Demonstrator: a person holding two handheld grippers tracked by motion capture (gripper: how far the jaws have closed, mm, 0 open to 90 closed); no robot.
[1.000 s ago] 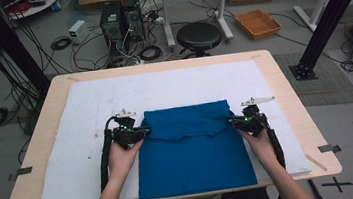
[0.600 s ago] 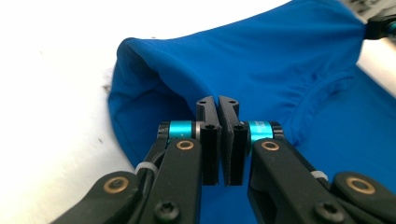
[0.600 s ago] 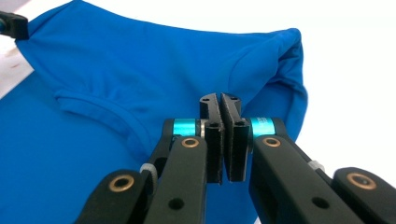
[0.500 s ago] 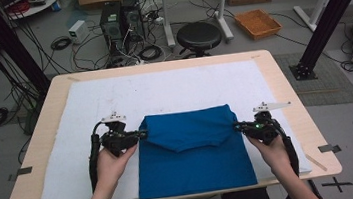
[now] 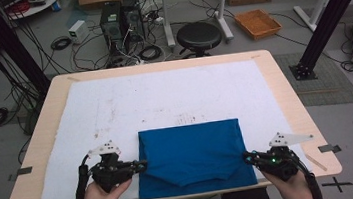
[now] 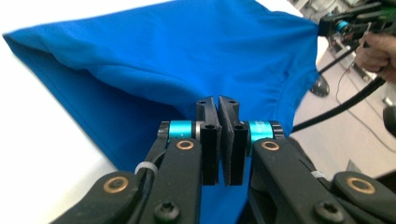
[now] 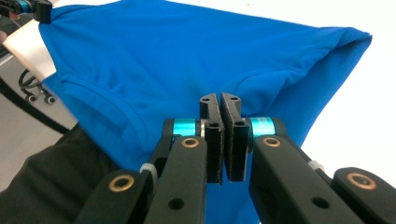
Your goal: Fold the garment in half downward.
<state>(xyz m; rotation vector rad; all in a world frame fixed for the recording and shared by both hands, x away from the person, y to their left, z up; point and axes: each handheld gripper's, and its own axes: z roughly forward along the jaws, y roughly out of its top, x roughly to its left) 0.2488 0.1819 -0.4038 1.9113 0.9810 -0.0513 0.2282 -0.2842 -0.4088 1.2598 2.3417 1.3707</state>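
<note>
A blue shirt (image 5: 190, 153) lies folded on the white mat (image 5: 164, 101), close to the table's near edge. My left gripper (image 5: 141, 165) is at the shirt's left side, shut on its upper layer. At the right side, my right gripper (image 5: 246, 158) is shut on the same layer. In the left gripper view the jaws (image 6: 218, 105) pinch the blue fabric (image 6: 187, 56), with the collar curve to the right. The right gripper view shows my closed jaws (image 7: 219, 100) pinching the shirt (image 7: 187, 56), and the other gripper (image 7: 39, 11) holds the far corner.
The wooden table (image 5: 285, 97) carries the mat, bare white beyond the shirt. On the floor behind stand a black stool (image 5: 199, 35), a computer tower (image 5: 112, 18), cables and an orange tray (image 5: 258, 22). A black frame post (image 5: 319, 23) rises at the right.
Both grippers have drawn toward the person and slightly apart, pulling the shirt's upper layer with them. The shirt now lies shorter, folded over near the front edge.
</note>
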